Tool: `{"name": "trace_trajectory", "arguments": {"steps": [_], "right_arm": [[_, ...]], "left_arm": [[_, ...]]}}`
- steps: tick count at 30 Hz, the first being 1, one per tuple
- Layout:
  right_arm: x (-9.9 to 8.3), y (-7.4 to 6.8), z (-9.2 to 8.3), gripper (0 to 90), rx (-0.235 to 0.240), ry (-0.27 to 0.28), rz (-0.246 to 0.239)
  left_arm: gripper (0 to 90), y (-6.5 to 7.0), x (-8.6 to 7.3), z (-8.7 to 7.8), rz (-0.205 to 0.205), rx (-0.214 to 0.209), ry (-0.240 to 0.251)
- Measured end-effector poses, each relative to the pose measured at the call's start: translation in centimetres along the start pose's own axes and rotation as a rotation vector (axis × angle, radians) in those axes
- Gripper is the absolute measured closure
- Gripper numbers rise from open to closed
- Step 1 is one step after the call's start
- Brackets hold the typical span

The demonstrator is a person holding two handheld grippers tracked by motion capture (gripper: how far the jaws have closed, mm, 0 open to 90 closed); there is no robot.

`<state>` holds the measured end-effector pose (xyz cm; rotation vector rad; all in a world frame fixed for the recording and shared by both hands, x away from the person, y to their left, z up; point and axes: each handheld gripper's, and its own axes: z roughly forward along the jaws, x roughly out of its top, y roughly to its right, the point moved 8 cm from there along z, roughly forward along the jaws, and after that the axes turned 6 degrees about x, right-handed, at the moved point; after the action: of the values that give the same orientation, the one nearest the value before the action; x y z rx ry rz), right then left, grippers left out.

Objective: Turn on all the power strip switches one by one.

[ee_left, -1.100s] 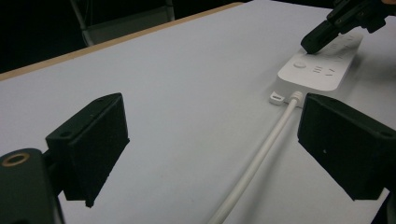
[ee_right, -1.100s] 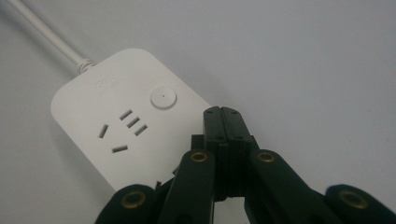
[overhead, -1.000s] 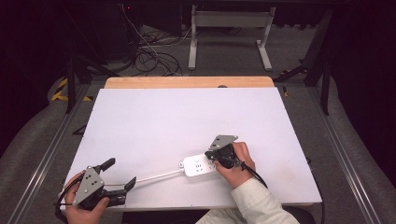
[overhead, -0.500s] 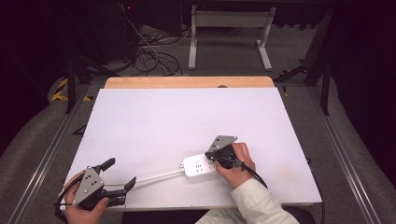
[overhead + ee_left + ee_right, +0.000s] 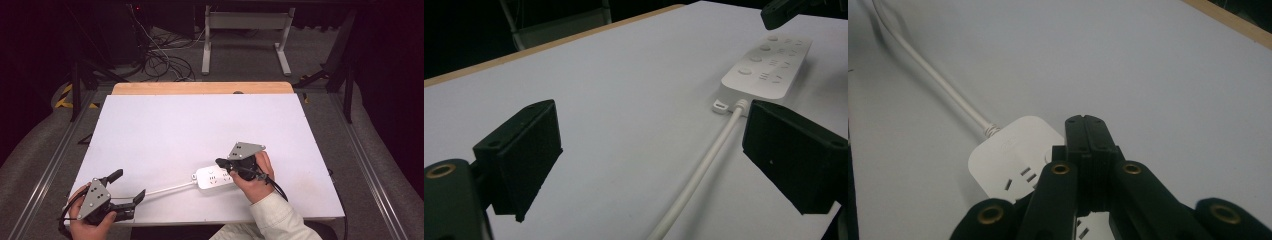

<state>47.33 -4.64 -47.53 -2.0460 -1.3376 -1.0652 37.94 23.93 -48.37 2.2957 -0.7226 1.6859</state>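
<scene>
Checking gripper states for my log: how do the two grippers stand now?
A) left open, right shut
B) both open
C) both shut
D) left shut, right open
A: the left gripper has its jaws wide apart around the white cable, while the right gripper is pressed closed over the white power strip.

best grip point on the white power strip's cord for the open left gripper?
Probably the straight run of the round white cord just short of the flat white power strip. It lies flat on the white table, already between the open left gripper's jaws. Come down from above, jaws straddling it crosswise; the shut right gripper sits over the strip.
</scene>
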Motion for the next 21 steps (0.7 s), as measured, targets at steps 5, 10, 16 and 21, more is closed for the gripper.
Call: {"name": "trace_trajectory", "arguments": {"steps": [5,10,16,21], "right_arm": [[0.0,0.1,0.1,90.0,-0.002,-0.003,0.004],[0.2,0.0,0.5,90.0,0.009,-0.004,0.007],[0.2,-0.5,1.8,90.0,0.033,-0.027,0.002],[-0.3,-0.7,3.1,90.0,0.049,-0.062,0.008]], "left_arm": [[9.3,0.0,0.0,0.1,0.002,0.000,-0.002],[9.3,0.0,0.0,0.1,0.002,0.001,-0.002],[9.3,0.0,0.0,0.1,0.000,0.002,-0.002],[9.3,0.0,-0.1,0.1,-0.006,-0.001,-0.001]]}}
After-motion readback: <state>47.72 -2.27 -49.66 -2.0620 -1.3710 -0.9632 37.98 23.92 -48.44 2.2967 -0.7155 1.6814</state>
